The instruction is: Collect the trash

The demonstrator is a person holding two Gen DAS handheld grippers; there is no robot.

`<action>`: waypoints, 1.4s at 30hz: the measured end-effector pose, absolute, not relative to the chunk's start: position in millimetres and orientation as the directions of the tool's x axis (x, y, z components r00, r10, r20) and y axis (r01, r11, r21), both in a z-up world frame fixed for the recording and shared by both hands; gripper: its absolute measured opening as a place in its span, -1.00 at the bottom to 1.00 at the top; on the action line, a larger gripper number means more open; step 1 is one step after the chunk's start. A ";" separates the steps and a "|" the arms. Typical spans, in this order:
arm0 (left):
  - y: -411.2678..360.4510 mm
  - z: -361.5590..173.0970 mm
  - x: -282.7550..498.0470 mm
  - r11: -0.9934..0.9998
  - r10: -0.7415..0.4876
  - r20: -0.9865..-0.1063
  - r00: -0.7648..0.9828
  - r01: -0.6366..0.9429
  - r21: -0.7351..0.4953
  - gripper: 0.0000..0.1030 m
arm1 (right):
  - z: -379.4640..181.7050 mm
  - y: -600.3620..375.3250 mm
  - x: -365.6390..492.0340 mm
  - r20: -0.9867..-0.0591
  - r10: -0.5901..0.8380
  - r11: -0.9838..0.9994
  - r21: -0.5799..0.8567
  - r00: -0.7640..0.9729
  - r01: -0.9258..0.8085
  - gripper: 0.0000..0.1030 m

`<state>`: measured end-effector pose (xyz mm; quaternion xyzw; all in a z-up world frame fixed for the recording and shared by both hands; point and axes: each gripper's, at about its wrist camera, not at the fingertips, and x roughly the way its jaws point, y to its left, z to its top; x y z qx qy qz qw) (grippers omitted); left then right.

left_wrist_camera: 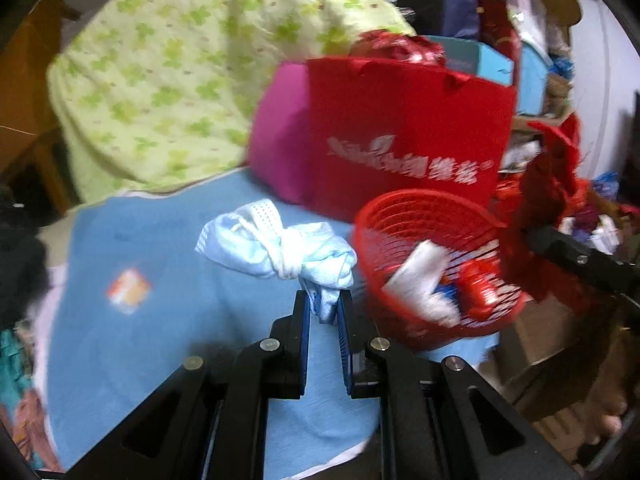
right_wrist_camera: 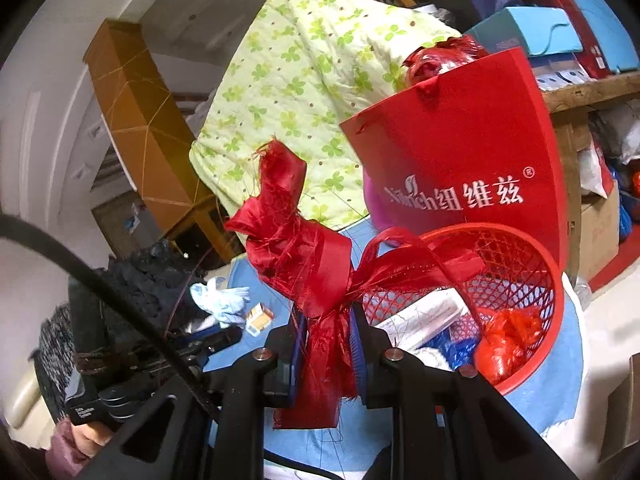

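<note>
Our left gripper (left_wrist_camera: 324, 308) pinches a knotted pale-blue rag (left_wrist_camera: 280, 248) beside the red mesh basket (left_wrist_camera: 424, 216). Only the right view shows our right gripper (right_wrist_camera: 326, 334) clamping frayed red ribbon (right_wrist_camera: 296, 248) at the basket's (right_wrist_camera: 552, 280) rim.

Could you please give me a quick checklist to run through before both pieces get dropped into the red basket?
1. Left gripper shut on the light blue cloth: ok.
2. Right gripper shut on the red ribbon: ok.
3. Red basket mouth open: ok.
4. Room left above the trash inside: ok.
5. Ribbon fully over the rim: not ok, part hangs outside.
6. Small orange packet collected: not ok.
</note>
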<state>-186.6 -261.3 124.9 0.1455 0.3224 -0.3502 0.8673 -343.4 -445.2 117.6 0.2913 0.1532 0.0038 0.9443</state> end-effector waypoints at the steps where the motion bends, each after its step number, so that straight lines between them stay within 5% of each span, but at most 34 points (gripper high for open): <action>1: -267.3 128.3 -183.0 0.689 -0.547 -0.659 0.516 0.725 -0.005 -0.72 | 120.8 -454.9 -341.5 -0.263 0.116 0.811 0.582 0.958 0.062 -0.54; 7: -311.3 137.5 -168.7 0.555 -0.679 -0.626 0.384 0.826 -0.096 -0.72 | 125.4 -499.5 -330.7 -0.153 0.116 0.700 0.713 0.981 0.028 -0.52; 11: -345.9 126.3 -170.6 0.496 -0.699 -0.629 0.340 0.864 -0.085 -0.68 | 103.6 -521.6 -318.4 -0.162 0.119 0.616 0.786 0.980 0.055 -0.51; 13: -358.5 115.0 -168.7 0.485 -0.690 -0.649 0.322 0.871 -0.083 -0.35 | 83.3 -529.9 -309.9 -0.226 0.110 0.587 0.800 0.968 0.120 -0.43; 14: -364.7 106.9 -168.0 0.489 -0.677 -0.660 0.326 0.869 -0.073 0.03 | 71.1 -533.8 -306.8 -0.257 0.110 0.570 0.808 0.960 0.151 -0.37; 15: -366.8 101.3 -166.9 0.501 -0.666 -0.662 0.343 0.864 -0.056 0.21 | 60.9 -537.6 -304.6 -0.284 0.111 0.551 0.815 0.952 0.179 -0.28; 18: -362.6 87.7 -170.2 0.503 -0.645 -0.683 0.344 0.864 -0.039 0.22 | 41.2 -546.4 -311.2 -0.312 0.101 0.507 0.833 0.945 0.221 0.21; 26: -281.9 75.1 -180.2 0.565 -0.601 -0.669 0.438 0.825 0.032 0.29 | 59.0 -531.6 -342.3 -0.288 0.030 0.621 0.756 0.957 0.208 0.23; 35: -134.3 37.6 -161.8 0.782 -0.389 -0.700 0.599 0.616 0.093 0.30 | 91.2 -446.9 -312.6 -0.289 0.200 0.777 0.629 0.936 0.028 0.23; 42: -58.2 27.9 -139.3 0.892 -0.301 -0.693 0.655 0.451 0.038 0.30 | 74.8 -362.7 -241.0 -0.433 0.336 0.840 0.539 0.836 -0.059 0.24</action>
